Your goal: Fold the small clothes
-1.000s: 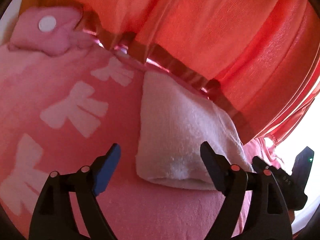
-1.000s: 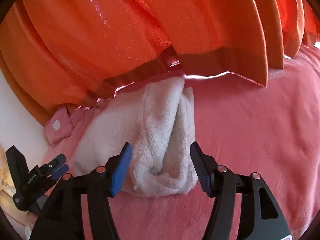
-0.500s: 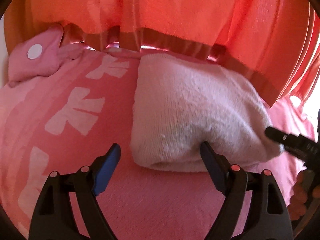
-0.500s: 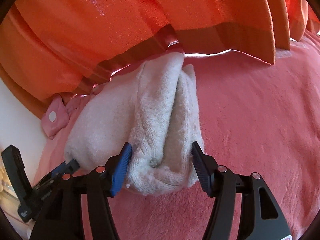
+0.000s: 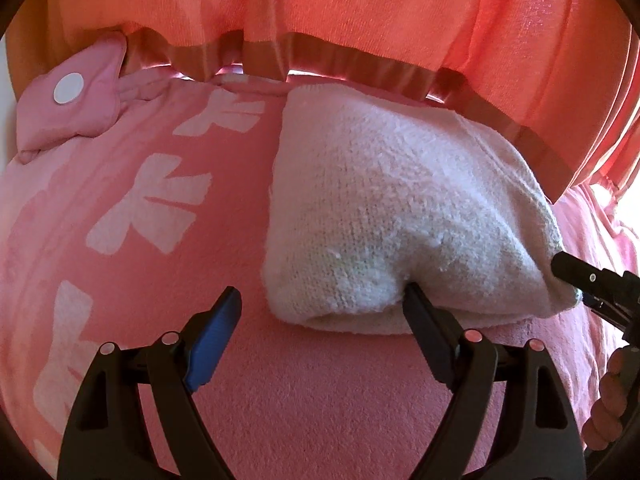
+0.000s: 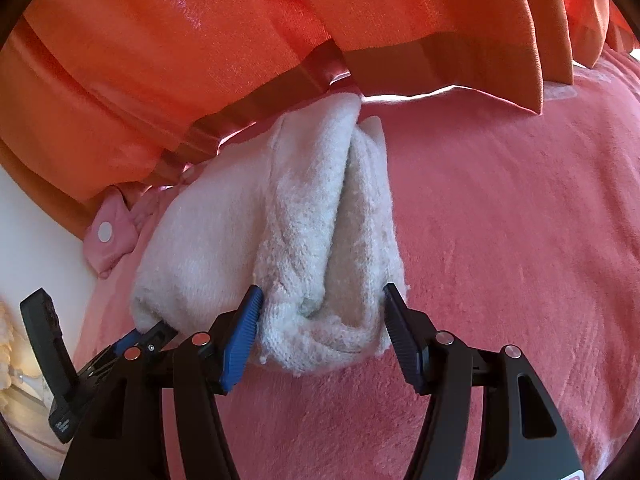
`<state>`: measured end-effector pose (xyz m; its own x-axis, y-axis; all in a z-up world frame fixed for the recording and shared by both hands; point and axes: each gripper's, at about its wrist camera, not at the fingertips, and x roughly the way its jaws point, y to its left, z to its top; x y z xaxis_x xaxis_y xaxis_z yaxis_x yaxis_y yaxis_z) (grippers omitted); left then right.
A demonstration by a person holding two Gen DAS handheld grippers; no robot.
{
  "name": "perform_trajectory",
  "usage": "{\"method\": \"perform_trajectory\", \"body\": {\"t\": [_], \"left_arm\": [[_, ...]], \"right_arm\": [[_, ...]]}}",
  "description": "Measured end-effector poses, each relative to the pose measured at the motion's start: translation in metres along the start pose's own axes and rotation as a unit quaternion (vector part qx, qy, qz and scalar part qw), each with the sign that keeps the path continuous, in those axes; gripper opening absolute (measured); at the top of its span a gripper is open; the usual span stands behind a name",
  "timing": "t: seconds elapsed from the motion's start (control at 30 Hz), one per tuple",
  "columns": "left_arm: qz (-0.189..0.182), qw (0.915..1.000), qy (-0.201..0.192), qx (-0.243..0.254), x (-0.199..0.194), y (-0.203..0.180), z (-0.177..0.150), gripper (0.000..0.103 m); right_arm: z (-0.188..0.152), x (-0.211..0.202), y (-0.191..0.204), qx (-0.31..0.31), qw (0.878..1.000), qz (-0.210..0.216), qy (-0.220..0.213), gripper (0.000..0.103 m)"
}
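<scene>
A folded white fuzzy garment (image 5: pixel 400 216) lies on a pink blanket (image 5: pixel 320 400). My left gripper (image 5: pixel 320 304) is open at the garment's near left corner; its right finger presses into the fabric edge, its blue-padded left finger is on the blanket beside it. In the right wrist view the same garment (image 6: pixel 320 232) shows its bunched folded end. My right gripper (image 6: pixel 320 300) is open, its jaws straddling that end with pads touching both sides. The right gripper also shows in the left wrist view (image 5: pixel 592 280), at the garment's right end.
An orange curtain (image 5: pixel 360 20) hangs just behind the garment. A pink cloth piece with a white snap (image 5: pixel 76 100) lies at the far left. White bow prints (image 5: pixel 152 208) mark the blanket's left part. A cream wall (image 6: pixel 40 248) is at the left.
Both grippers have moved forward to the garment. The left one now touches its near corner and the right one now straddles its bunched end.
</scene>
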<state>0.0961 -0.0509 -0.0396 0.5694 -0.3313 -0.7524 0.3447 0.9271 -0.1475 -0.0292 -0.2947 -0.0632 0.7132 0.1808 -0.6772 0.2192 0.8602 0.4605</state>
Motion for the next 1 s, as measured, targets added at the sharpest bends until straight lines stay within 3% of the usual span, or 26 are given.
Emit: {"method": "perform_trajectory", "body": {"t": [0.2, 0.4, 0.53, 0.57, 0.6, 0.63, 0.7, 0.77, 0.83, 0.9, 0.93, 1.0], "left_arm": [[-0.002, 1.0, 0.002, -0.007, 0.0, 0.005, 0.002, 0.081], [0.004, 0.9999, -0.015, -0.006, -0.006, 0.005, 0.006, 0.081], [0.008, 1.0, -0.002, -0.001, -0.001, 0.007, 0.005, 0.081], [0.009, 1.0, 0.001, -0.002, 0.001, 0.007, 0.005, 0.081], [0.007, 1.0, 0.003, -0.003, 0.003, 0.008, 0.004, 0.078], [0.005, 1.0, 0.005, -0.004, 0.003, 0.008, 0.004, 0.075], [-0.007, 1.0, 0.002, -0.001, -0.002, 0.006, 0.005, 0.064], [0.0, 0.9999, -0.006, 0.011, -0.008, 0.003, 0.005, 0.064], [0.011, 0.9997, -0.002, 0.024, -0.006, 0.001, 0.004, 0.064], [0.017, 0.9995, 0.014, 0.02, 0.002, 0.003, 0.0, 0.064], [0.015, 0.9995, 0.024, 0.016, 0.006, 0.005, -0.002, 0.064], [0.021, 0.999, 0.038, 0.008, 0.012, 0.009, -0.006, 0.063]], "right_arm": [[-0.002, -0.007, -0.005, 0.016, 1.0, 0.005, 0.0, 0.062], [-0.004, 0.002, 0.007, -0.006, 1.0, 0.003, 0.016, 0.062], [-0.003, 0.006, 0.005, -0.002, 1.0, 0.005, 0.017, 0.062], [-0.001, 0.01, 0.006, -0.003, 1.0, 0.005, 0.019, 0.056], [0.001, 0.012, 0.008, -0.006, 1.0, 0.007, 0.015, 0.035], [0.006, 0.011, 0.012, -0.014, 1.0, 0.014, 0.008, 0.028], [0.02, -0.021, 0.027, -0.037, 0.996, 0.06, -0.054, 0.023], [0.027, -0.052, 0.042, -0.074, 0.988, 0.101, -0.095, 0.021], [0.026, -0.057, 0.042, -0.097, 0.983, 0.115, -0.105, 0.02], [0.021, -0.013, 0.017, -0.071, 0.996, 0.027, -0.037, 0.02], [0.017, 0.017, -0.007, -0.018, 1.0, 0.008, 0.021, 0.02], [0.017, 0.02, -0.023, 0.043, 0.997, 0.05, 0.035, 0.02]]}}
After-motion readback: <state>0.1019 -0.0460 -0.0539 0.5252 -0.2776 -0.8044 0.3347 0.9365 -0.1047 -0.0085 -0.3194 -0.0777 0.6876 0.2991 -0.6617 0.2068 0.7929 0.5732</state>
